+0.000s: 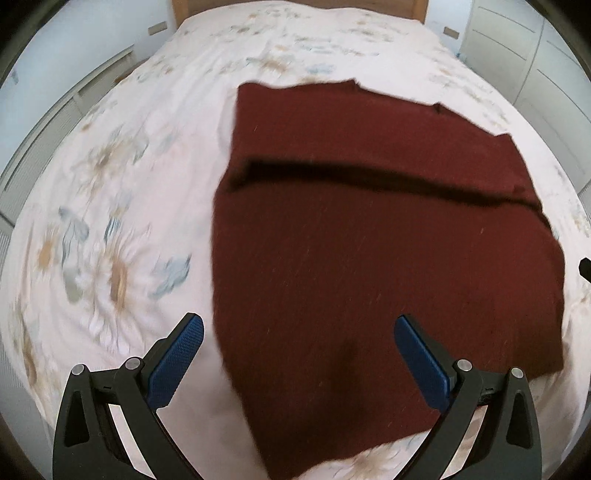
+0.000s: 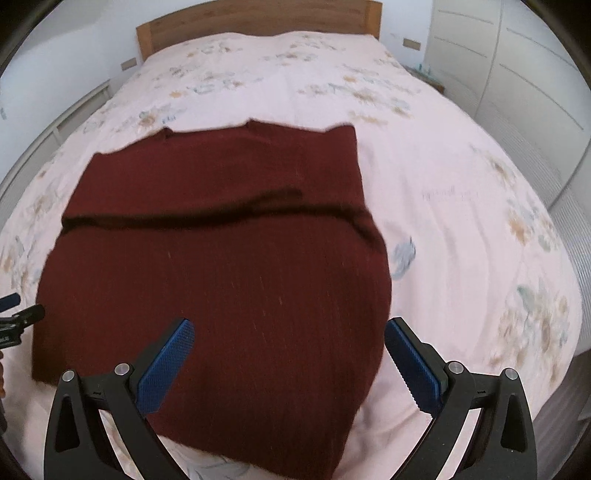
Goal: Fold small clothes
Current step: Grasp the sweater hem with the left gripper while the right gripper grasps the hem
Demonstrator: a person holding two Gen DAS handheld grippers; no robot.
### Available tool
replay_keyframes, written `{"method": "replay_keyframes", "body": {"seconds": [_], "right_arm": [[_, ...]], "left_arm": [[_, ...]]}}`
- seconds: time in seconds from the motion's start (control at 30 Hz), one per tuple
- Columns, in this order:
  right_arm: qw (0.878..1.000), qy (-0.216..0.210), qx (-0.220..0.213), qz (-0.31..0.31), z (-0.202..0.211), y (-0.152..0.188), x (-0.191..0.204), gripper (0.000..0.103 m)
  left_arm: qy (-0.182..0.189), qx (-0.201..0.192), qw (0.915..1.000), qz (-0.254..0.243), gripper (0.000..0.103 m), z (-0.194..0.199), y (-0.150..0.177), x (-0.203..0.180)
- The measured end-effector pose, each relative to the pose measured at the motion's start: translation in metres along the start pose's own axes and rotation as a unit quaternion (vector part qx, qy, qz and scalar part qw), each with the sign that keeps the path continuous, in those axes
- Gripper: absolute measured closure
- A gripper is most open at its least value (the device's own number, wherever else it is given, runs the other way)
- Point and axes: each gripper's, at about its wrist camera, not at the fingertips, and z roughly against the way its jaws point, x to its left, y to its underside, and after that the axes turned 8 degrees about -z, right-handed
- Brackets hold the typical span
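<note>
A dark red knitted garment [image 1: 369,240] lies flat on the bed, with a fold edge running across it. It also shows in the right wrist view [image 2: 221,280]. My left gripper [image 1: 298,328] is open and empty, above the garment's near left edge. My right gripper [image 2: 289,330] is open and empty, above the garment's near right part. The left gripper's tip [image 2: 14,314] shows at the left edge of the right wrist view. A tip of the right gripper [image 1: 585,267] shows at the right edge of the left wrist view.
The bed has a pale pink floral cover [image 2: 461,206] and a wooden headboard [image 2: 258,22]. White wardrobes [image 2: 517,74] stand to the right. A white slatted unit [image 1: 55,129] runs along the left side.
</note>
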Motion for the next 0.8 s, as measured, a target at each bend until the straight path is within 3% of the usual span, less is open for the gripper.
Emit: {"method": "replay_keyframes", "body": {"seconds": [0.17, 0.5, 0.73, 0.8], "right_arm": [[1.000, 0.010, 0.023, -0.015, -0.014, 0.026, -0.018, 0.000], [0.998, 0.019, 0.048, -0.033, -0.029, 0.046, -0.043, 0.000], [0.996, 0.002, 0.080, -0.026, -0.046, 0.058, -0.042, 0.000], [0.996, -0.002, 0.085, -0.025, -0.048, 0.060, -0.041, 0.000]], "left_arm": [[-0.011, 0.018, 0.9998, 0.006, 0.001, -0.006, 0.025, 0.006], [-0.010, 0.053, 0.9985, 0.009, 0.001, -0.026, 0.053, 0.007], [0.029, 0.065, 0.9973, 0.019, 0.003, -0.032, 0.061, 0.007], [0.037, 0.067, 0.9968, 0.023, 0.011, -0.035, 0.059, 0.010]]}}
